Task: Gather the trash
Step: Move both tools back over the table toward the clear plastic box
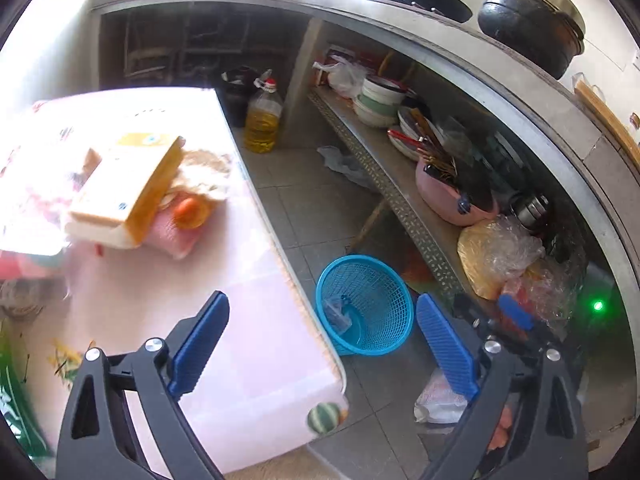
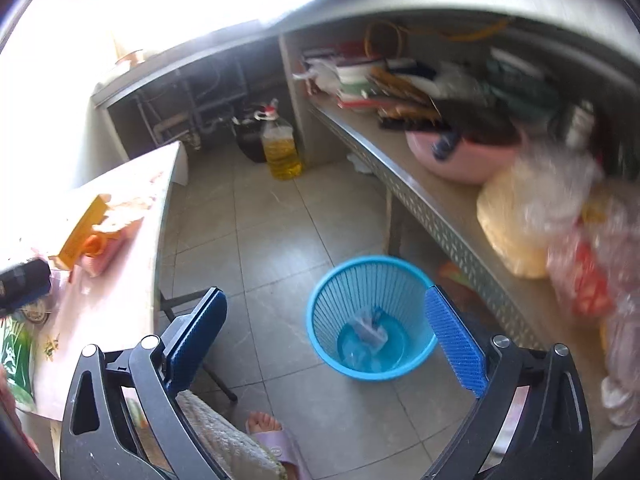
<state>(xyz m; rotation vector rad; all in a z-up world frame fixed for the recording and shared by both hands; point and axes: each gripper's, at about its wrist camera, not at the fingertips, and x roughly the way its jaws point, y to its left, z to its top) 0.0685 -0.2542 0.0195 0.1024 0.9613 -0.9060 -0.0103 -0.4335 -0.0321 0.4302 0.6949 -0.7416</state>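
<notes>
Right wrist view — blue basket (image 2: 372, 316) holding clear wrapper (image 2: 370, 330), both grippers' jaws wide, empty.

- The blue trash basket (image 2: 370, 318) stood upright on the grey tiled floor. In the right wrist view it sat just ahead of the right claw (image 2: 326, 338), between its two wide-open blue fingers and a bit nearer the right one.
- The basket had thin slats all around and an open top.
- A small clear plastic wrapper (image 2: 370, 328) lay crumpled at the bottom of the basket.
- In the left wrist view the basket (image 1: 366, 304) showed between the left claw's (image 1: 322, 346) spread fingers too, below the table's edge.
</notes>
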